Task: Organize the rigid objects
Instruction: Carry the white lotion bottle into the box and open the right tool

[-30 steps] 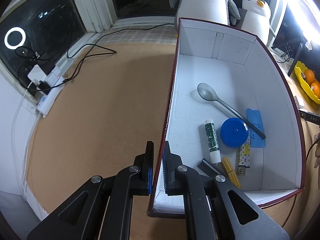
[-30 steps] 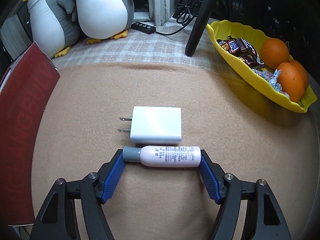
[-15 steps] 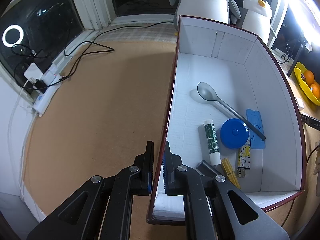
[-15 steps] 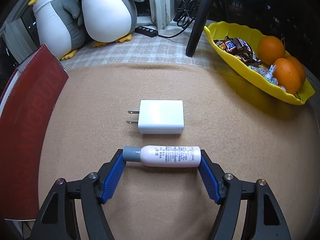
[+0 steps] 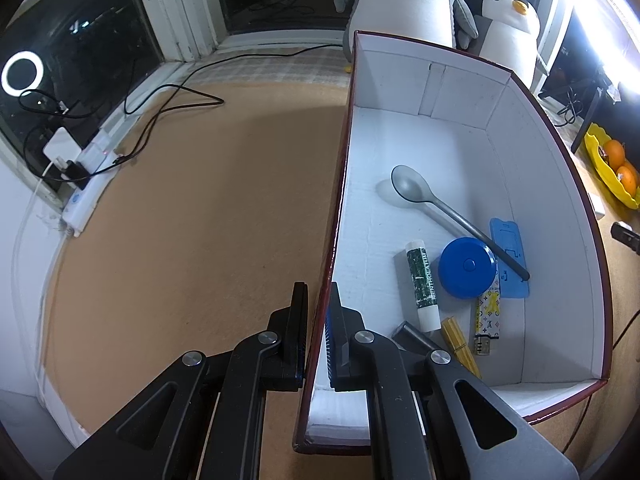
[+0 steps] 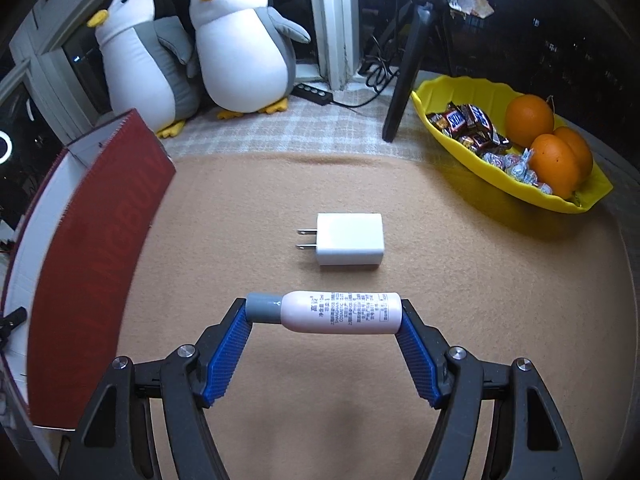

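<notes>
My left gripper [image 5: 317,320] is shut on the left wall of the red box [image 5: 334,216], whose white inside holds a grey spoon [image 5: 440,208], a blue round case [image 5: 466,267], a green-and-white tube [image 5: 421,280], a blue flat holder [image 5: 509,258], a lighter [image 5: 487,320] and other small items. My right gripper [image 6: 324,316] is shut on a small pink bottle [image 6: 340,312] with a grey cap, held end to end, lifted above the tan cloth. A white charger plug [image 6: 349,239] lies on the cloth beyond it. The red box [image 6: 92,248] stands at the left.
Two plush penguins [image 6: 236,44] stand at the back by the window. A yellow dish [image 6: 516,184] with oranges and candy is at the right. A black tripod leg [image 6: 404,76] stands behind. Cables and a power strip [image 5: 86,196] lie at the left edge.
My right gripper has risen and drawn back with the pink bottle; the charger plug now lies farther away. The left gripper keeps its hold on the box wall, which shifted slightly.
</notes>
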Demonstrator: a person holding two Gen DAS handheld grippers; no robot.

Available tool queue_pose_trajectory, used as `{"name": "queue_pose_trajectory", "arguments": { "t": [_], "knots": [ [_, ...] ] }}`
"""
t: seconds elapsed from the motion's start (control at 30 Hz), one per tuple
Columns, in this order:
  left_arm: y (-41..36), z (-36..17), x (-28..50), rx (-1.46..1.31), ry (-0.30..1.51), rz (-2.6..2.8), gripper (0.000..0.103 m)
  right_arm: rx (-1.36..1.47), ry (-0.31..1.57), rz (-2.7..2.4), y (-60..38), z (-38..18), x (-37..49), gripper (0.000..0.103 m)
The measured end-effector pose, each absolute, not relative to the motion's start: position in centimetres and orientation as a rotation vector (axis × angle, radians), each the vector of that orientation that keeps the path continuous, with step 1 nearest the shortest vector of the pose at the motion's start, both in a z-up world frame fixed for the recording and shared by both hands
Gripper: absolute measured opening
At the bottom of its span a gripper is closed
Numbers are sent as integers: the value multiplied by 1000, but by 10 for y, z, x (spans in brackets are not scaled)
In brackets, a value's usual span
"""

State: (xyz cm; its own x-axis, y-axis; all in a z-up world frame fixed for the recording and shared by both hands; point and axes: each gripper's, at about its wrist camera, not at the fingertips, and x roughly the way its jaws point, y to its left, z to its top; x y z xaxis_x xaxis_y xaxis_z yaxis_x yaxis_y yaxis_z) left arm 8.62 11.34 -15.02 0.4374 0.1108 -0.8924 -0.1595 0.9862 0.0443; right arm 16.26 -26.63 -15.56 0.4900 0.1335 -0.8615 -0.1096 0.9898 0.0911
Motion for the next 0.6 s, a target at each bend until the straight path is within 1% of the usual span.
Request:
{"name": "queue_pose_trajectory", "arguments": {
  "t": [0.17, 0.4, 0.6],
  "knots": [
    [113, -151, 87, -46, 1103, 159, 7, 21, 1001, 205, -241, -128, 147, 68],
    [114, -152, 89, -45, 1099, 140, 7, -27, 920, 340, -181, -86, 123, 68],
    [114, -152, 88, -43, 1093, 132, 7, -88, 884, 450, -123, -71, 106, 68]
  ]
}}
